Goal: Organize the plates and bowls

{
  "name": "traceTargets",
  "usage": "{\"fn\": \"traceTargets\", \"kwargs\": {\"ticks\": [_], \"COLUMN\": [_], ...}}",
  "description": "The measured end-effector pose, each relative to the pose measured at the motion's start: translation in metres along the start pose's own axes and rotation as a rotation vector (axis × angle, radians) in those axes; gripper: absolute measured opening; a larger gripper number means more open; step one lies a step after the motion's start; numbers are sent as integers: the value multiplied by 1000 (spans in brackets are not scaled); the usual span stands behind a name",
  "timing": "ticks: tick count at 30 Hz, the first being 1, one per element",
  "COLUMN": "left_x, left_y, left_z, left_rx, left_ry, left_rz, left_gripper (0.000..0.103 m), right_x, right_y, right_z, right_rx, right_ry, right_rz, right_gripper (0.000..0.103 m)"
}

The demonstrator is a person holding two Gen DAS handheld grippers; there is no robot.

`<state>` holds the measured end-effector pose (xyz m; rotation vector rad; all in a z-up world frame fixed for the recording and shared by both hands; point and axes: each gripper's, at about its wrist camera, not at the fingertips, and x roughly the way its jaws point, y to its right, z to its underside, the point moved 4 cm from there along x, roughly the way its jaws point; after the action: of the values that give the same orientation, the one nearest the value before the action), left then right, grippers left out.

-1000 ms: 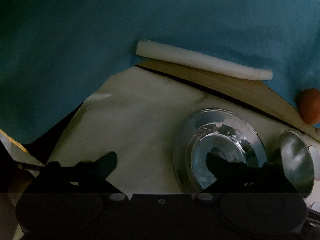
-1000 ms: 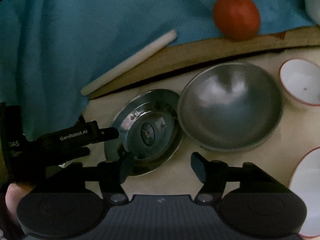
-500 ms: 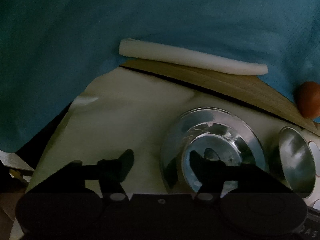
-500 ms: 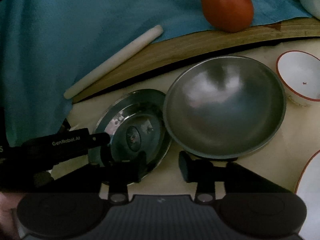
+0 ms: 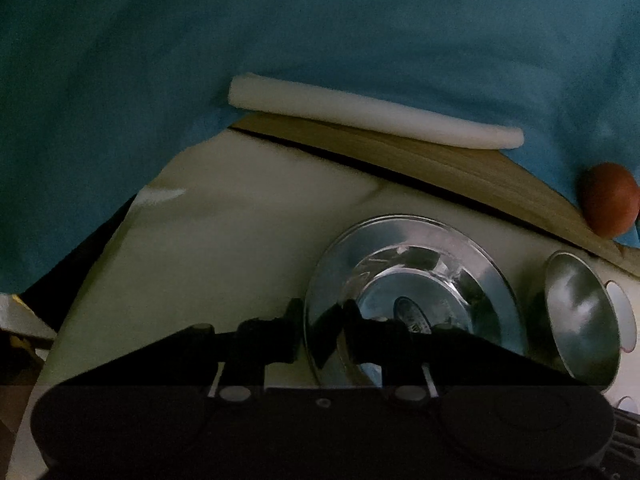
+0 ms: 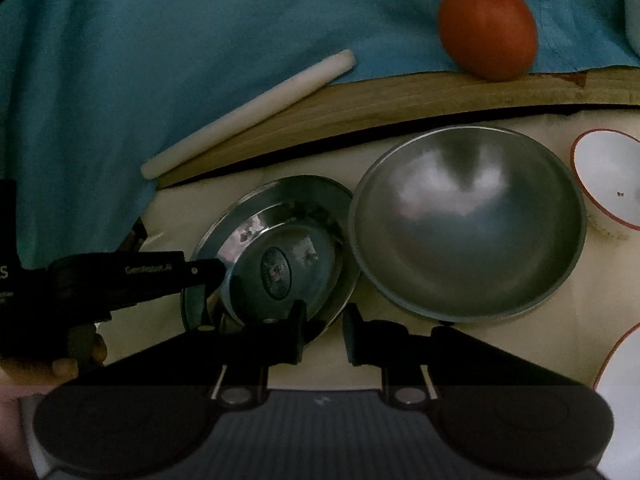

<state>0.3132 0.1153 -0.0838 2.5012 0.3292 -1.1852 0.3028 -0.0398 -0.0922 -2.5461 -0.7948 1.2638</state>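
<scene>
Both tools have just been closing. Left tool [image 5: 320, 326] pinches near rim of shiny steel plate [image 6: 276, 256] on pale counter [image 5: 224, 248]. Right tool [image 6: 323, 330] narrow w/ same plate's rim between pads. Plate touches big matte steel bowl [image 6: 468, 220] beside it.

- The left wrist view looks steeply down from close over the steel plate [image 5: 412, 292], at its left rim.
- The right wrist view looks down from close at its near rim.
- Both share the plate, steel bowl [image 6: 468, 220], tomato [image 6: 488, 30], white stick [image 5: 372, 116] and teal cloth [image 5: 280, 32].
</scene>
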Motion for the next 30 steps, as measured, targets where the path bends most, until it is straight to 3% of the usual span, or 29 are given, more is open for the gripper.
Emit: {"fn": "traceTargets", "kwargs": {"ticks": [14, 30], "left_x": [-56, -120], "left_y": [-8, 34], "left_z": [33, 75], "left_rx": [1, 73], "left_ry": [43, 81], "left_rz": [30, 178], "left_gripper": [21, 21], "right_x": [-40, -134], "right_y": [-25, -12], "right_z": [21, 60], "right_rx": [-103, -136], "right_ry": [18, 115], "right_rz": [-9, 69], "right_gripper": [22, 22]}}
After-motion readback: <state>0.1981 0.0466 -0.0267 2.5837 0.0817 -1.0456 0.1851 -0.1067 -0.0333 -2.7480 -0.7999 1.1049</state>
